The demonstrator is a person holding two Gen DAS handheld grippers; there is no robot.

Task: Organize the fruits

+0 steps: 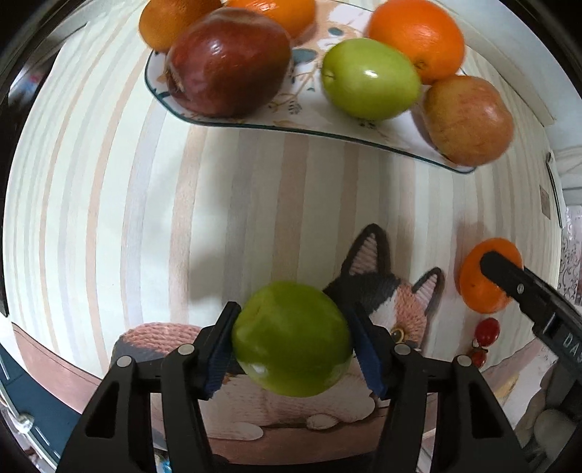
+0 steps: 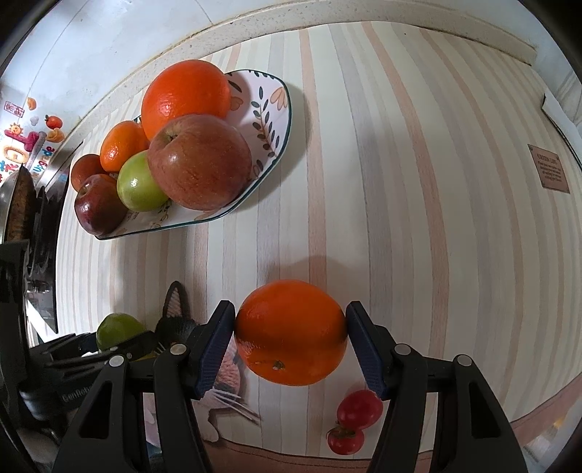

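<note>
My left gripper (image 1: 291,340) is shut on a green apple (image 1: 293,338), its blue pads pressed to both sides, held above the striped tablecloth. My right gripper (image 2: 290,336) is shut on an orange (image 2: 291,333) in the same way. In the left wrist view that orange (image 1: 480,282) and a right gripper finger (image 1: 509,278) show at the right. In the right wrist view the green apple (image 2: 116,329) peeks out at lower left. A patterned plate (image 2: 269,120) at upper left holds oranges, a red apple (image 2: 200,162), a dark red apple (image 2: 98,209) and a green apple (image 2: 138,183).
Two small red fruits (image 2: 351,422) lie on the cloth near the front edge, under my right gripper. A cat picture (image 1: 382,291) is printed on the cloth. The table's far edge (image 2: 363,18) meets a white wall. Dark clutter (image 2: 25,203) stands at the left.
</note>
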